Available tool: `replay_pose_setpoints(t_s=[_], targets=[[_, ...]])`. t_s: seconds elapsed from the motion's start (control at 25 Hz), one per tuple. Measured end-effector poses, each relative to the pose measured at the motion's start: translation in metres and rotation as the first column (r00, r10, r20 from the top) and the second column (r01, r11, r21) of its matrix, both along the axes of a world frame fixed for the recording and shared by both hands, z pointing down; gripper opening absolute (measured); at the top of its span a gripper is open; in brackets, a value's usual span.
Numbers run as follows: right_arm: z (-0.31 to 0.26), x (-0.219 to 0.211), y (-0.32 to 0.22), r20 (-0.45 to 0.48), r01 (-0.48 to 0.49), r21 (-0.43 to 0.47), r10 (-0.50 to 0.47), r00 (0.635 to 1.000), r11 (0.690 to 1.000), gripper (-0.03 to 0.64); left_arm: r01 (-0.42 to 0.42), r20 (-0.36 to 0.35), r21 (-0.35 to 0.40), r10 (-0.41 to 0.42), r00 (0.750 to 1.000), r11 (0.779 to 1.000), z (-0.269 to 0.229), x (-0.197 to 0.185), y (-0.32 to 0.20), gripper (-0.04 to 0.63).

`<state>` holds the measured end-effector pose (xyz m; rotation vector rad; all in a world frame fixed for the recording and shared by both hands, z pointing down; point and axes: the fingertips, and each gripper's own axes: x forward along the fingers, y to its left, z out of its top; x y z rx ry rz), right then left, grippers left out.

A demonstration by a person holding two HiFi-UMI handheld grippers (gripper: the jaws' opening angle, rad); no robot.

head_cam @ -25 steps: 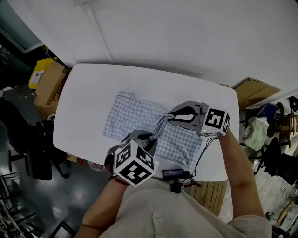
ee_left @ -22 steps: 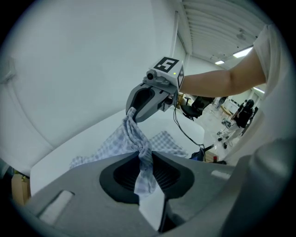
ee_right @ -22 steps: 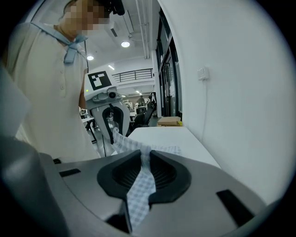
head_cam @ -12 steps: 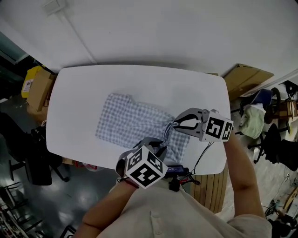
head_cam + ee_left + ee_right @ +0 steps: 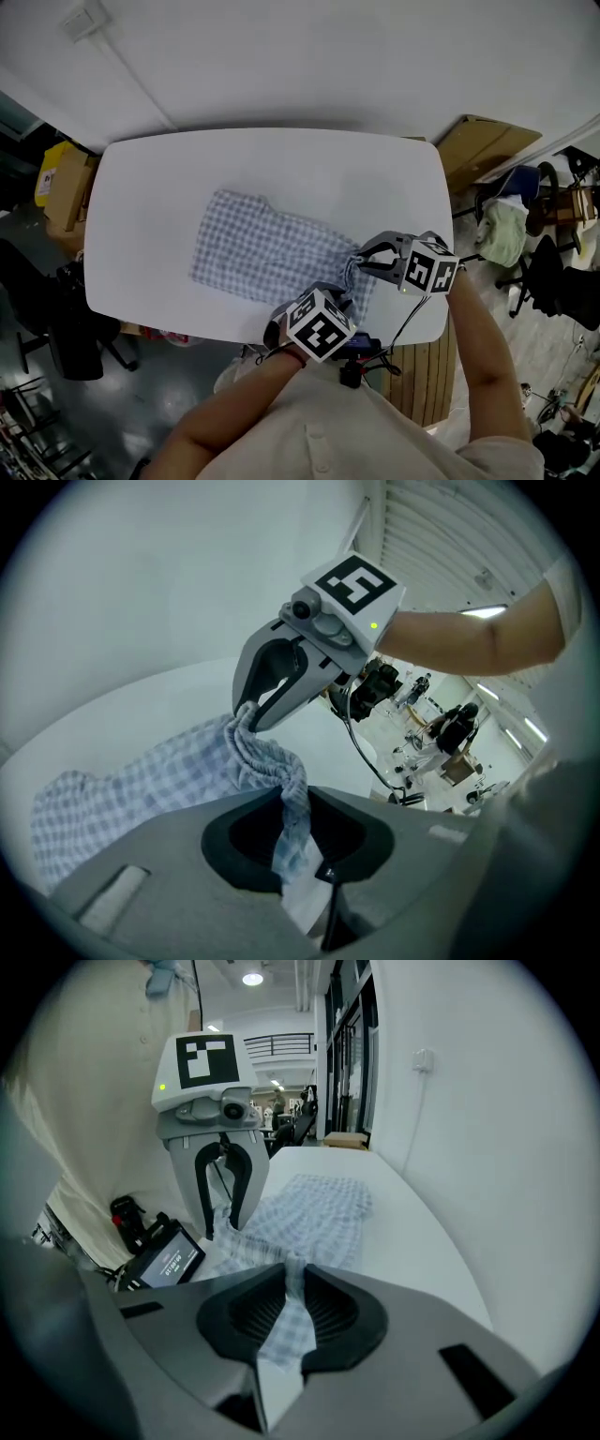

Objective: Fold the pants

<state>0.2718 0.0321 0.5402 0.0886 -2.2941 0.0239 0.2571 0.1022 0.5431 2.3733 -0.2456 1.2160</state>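
The blue-and-white checked pants (image 5: 262, 248) lie spread on the white table (image 5: 187, 169), and their near right end is gathered up into a twisted bunch. My left gripper (image 5: 337, 295) is shut on that bunch, with cloth (image 5: 286, 827) squeezed between its pads. My right gripper (image 5: 361, 264) is shut on the same end a little further right, checked cloth (image 5: 291, 1312) showing in its jaws. The two grippers hang close together, low over the table's near right corner. Each shows in the other's view, the right gripper (image 5: 246, 712) and the left gripper (image 5: 222, 1227), both biting fabric.
A black device with a screen (image 5: 356, 349) (image 5: 164, 1255) sits at the table's near edge, just below my grippers. Cardboard boxes (image 5: 56, 187) stand left of the table, a flat carton (image 5: 478, 145) and a chair draped with clothes (image 5: 502, 234) to its right.
Both grippers have moved down and toward the table's near right corner, carrying the gathered end of the pants with them. Their jaws have stayed shut on the cloth.
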Motion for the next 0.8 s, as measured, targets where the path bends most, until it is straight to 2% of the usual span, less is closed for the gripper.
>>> replay_pose_setpoints(t_s=[0.24,0.32,0.36,0.48,0.56,0.68,0.8], targets=[[0.038,0.018,0.018,-0.114,0.016,0.005,-0.015,0.993,1.0,0.071,0.021,0.01,-0.076,-0.02,1.0,0.997,0.037,0.016,0.018,0.08],[0.047,0.02,0.02,-0.154,0.019,0.012,-0.017,0.988,1.0,0.072,0.027,-0.007,-0.112,-0.027,1.0,0.993,0.045,0.02,0.023,0.08],[0.051,0.022,0.022,-0.175,0.021,0.016,-0.018,0.984,1.0,0.074,0.03,-0.024,-0.138,-0.034,0.999,0.99,0.048,0.023,0.026,0.087],[0.061,0.031,0.028,-0.237,0.033,0.004,-0.031,0.971,0.999,0.107,0.032,-0.093,-0.224,-0.054,0.994,0.974,0.053,0.034,0.041,0.209],[0.066,0.042,0.033,-0.285,0.046,-0.01,-0.047,0.957,0.999,0.138,0.012,-0.134,-0.258,-0.048,0.99,0.966,0.053,0.04,0.053,0.227],[0.065,0.061,0.038,-0.355,0.049,-0.025,-0.055,0.933,0.998,0.146,-0.021,-0.198,-0.311,-0.043,0.979,0.95,0.049,0.049,0.069,0.238],[0.046,0.054,0.03,-0.313,-0.014,-0.024,0.006,0.95,1.0,0.124,-0.028,-0.268,-0.362,-0.076,0.96,0.932,0.046,0.058,0.075,0.238]])
